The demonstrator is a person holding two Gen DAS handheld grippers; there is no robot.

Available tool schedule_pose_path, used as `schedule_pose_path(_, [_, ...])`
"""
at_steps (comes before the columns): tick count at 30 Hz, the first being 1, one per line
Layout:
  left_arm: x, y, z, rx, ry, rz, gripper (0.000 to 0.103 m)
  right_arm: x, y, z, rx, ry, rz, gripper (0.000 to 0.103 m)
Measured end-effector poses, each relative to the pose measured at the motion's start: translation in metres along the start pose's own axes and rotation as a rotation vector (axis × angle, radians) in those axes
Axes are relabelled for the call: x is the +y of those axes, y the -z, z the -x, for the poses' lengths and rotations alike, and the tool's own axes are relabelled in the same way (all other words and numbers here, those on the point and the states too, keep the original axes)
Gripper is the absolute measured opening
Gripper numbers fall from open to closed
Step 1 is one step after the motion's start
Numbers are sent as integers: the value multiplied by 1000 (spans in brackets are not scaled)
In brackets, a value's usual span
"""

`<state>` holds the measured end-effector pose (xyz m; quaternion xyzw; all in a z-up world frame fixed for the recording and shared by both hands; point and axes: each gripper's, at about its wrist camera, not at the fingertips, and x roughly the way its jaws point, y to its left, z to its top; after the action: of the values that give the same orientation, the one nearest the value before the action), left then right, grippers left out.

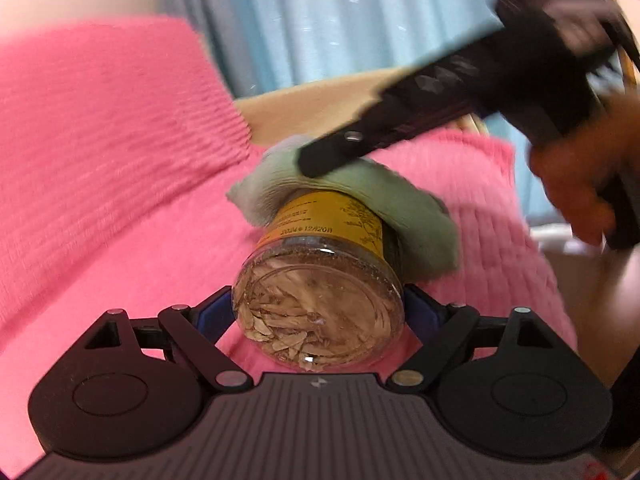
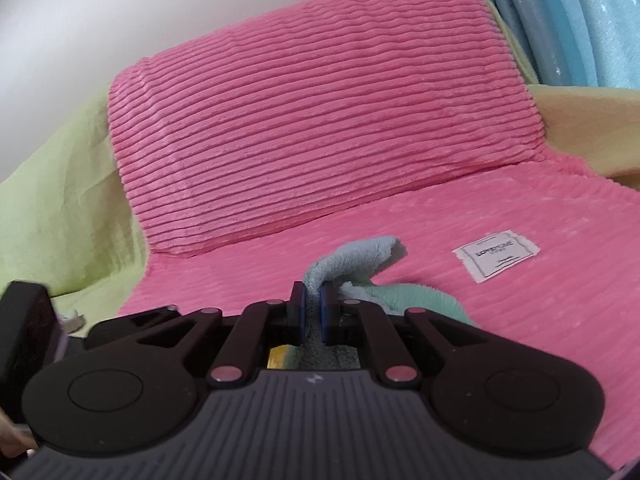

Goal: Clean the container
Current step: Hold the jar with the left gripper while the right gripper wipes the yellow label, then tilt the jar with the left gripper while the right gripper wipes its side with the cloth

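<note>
Left gripper (image 1: 320, 312) is clamping a round clear jar (image 1: 320, 304) of flaky chips; right gripper (image 2: 313, 312) is pinching fluffy green cloth (image 2: 352, 258) at 12 o'clock. Only the right view is showing the ribbed pink cushion's white tag (image 2: 496, 254).

Jar (image 1: 320, 300): glossy clear plastic, yellow paper label (image 1: 332, 220); cloth (image 1: 384, 200): fluffy green terry; cushion cover (image 2: 320, 112): ribbed pink plush, matt.

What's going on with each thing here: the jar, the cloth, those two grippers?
Jar: lying sideways, base toward the camera, clamped in the left gripper, holds pale brown flakes.
Cloth: draped over the jar's far end, pinched in the right gripper.
Left gripper: shut on the jar.
Right gripper: shut on the cloth.
Lid: hidden under the cloth; cannot tell.
</note>
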<state>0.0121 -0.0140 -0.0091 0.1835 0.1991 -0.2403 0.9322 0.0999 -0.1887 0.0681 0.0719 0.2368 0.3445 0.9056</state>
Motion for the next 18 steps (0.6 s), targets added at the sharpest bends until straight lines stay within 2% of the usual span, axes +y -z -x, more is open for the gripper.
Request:
schedule_pose_path(3, [4, 1, 2, 1, 7, 10, 88, 5, 1, 0, 6, -9, 28, 5])
schedule_pose_path(11, [3, -2, -6, 15, 7, 9, 88, 36, 12, -5, 62, -192, 71, 5])
schedule_pose_path(14, [1, -1, -7, 22, -3, -10, 88, 38, 11, -5, 62, -188, 98, 4])
schedule_pose_path(18, [-11, 5, -2, 13, -5, -9, 88, 21, 7, -4, 20, -79, 74, 4])
